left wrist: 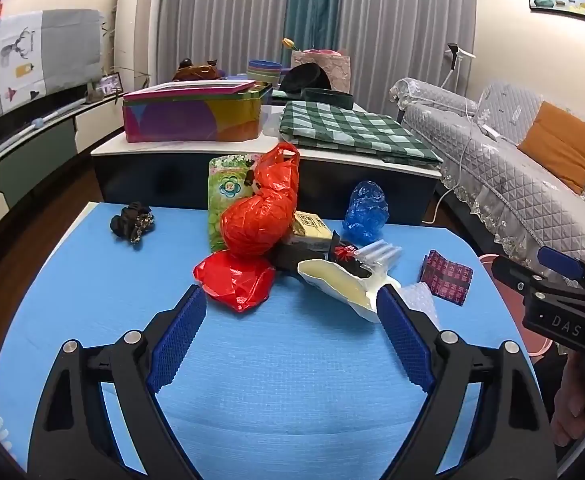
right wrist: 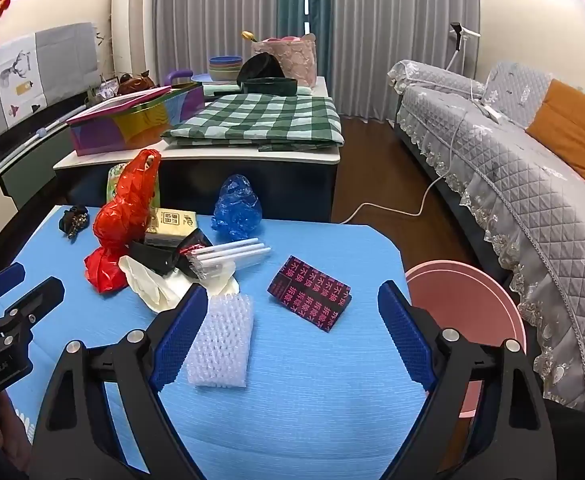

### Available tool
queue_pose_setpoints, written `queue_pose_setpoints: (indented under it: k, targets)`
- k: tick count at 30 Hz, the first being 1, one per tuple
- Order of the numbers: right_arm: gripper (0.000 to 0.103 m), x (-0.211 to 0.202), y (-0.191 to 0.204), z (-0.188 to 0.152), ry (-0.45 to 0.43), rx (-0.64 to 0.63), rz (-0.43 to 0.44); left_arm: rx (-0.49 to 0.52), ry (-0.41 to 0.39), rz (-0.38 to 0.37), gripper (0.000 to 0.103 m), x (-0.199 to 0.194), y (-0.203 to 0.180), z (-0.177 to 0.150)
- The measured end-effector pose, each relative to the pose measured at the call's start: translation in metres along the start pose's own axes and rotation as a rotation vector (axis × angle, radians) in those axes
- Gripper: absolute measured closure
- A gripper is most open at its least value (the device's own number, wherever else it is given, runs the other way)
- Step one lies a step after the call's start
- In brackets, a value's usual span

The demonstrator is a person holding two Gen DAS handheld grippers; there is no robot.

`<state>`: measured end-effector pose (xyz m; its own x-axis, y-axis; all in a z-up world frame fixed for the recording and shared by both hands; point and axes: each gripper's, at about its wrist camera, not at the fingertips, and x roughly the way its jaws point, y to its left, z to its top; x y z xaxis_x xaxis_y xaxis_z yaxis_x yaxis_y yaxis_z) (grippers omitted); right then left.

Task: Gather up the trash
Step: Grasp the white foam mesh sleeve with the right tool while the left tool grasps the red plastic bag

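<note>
Both tongs, L (left wrist: 291,308) & R (right wrist: 292,304), released, blue mat (left wrist: 276,360) w/ trash, pink bin (right wrist: 464,312), sofa (right wrist: 512,168)

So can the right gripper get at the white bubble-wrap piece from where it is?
Probably yes. The right gripper is open and empty, and the bubble-wrap piece lies flat on the blue mat by its left finger, with nothing on top of it.

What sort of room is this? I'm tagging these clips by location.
Most likely a home living room. A sofa with a quilted grey cover and an orange cushion lines one side, floor-length curtains hang at the back, and a low table holds a checked cloth.
</note>
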<state>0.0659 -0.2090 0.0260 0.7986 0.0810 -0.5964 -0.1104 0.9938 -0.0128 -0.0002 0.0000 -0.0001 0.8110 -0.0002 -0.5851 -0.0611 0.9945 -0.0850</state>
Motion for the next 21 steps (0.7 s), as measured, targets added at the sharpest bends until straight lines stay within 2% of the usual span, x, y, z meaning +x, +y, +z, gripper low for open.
queue_pose_setpoints:
  k: [21]
  targets:
    - [0.018, -0.0076, 0.0053, -0.0017, -0.036, -0.022, 0.035, 0.002, -0.005, 0.005, 0.019, 0.0000, 0.0001, 0.0023]
